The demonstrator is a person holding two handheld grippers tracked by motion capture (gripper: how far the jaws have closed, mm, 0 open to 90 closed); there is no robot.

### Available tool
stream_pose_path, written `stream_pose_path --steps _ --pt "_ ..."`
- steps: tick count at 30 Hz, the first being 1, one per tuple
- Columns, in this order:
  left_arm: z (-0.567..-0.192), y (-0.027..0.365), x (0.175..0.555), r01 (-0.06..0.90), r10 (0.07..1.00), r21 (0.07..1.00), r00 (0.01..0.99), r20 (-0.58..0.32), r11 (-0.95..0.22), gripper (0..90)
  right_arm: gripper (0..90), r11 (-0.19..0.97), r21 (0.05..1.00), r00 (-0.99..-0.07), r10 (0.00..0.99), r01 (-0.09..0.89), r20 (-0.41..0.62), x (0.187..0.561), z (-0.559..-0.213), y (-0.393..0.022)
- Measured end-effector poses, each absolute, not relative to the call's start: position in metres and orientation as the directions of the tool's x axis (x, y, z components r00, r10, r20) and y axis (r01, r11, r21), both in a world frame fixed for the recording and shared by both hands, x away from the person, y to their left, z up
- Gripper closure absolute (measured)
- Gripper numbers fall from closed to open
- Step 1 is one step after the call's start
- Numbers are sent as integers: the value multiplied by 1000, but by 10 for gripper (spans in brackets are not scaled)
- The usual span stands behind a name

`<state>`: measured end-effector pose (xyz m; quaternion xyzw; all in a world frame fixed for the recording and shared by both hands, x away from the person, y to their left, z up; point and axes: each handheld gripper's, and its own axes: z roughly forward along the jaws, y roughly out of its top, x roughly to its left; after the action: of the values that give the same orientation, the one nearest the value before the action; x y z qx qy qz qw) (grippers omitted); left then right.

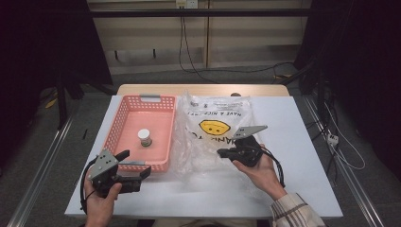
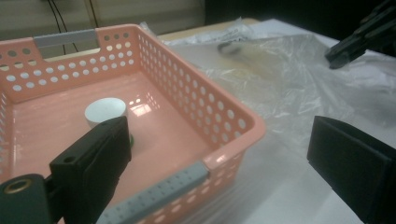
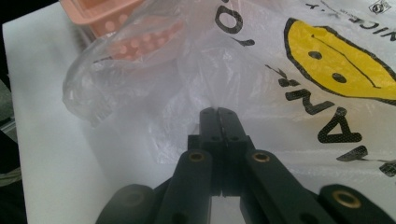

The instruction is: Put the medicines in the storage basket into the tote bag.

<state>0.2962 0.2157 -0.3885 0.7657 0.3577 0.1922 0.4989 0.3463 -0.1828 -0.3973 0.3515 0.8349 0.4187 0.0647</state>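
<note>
- The right gripper (image 3: pixel 218 114) is seen with its black jaws pressed together over the thin, clear plastic bag printed with a yellow smiley face (image 1: pixel 213 130); whether a fold of film is pinched between them cannot be told.
- The left gripper (image 1: pixel 137 165) is held wide open with nothing between its jaws, just in front of the near rim of the pink perforated plastic basket (image 1: pixel 124 124).
- The bag is spread flat on the white table (image 1: pixel 307 156), its left edge touching the basket.
- The film is judged light, limp and slippery, easily torn; a gathered fold near an edge would be the best hold.
- Its long axis runs away from the person, and the lettering reads upside down from the person's side.
- A small white-capped jar (image 1: pixel 144 137) stands upright in the basket.
</note>
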Motion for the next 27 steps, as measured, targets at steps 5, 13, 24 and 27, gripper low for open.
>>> stream_pose_path --steps 5,13,24,27 --pt "-382 217 317 382 729 877 683 -55 -292 64 900 393 757 -748 638 522 185 350 -392 -184" --pt "-375 209 350 416 731 838 682 -32 -352 61 900 375 780 -753 633 500 179 350 -381 -186" --pt "-376 200 393 486 751 777 660 -26 -400 107 900 334 820 -757 631 465 172 354 -360 -190" --pt "-380 203 406 528 761 749 646 -49 -401 137 900 324 824 -754 633 465 176 356 -360 -191"
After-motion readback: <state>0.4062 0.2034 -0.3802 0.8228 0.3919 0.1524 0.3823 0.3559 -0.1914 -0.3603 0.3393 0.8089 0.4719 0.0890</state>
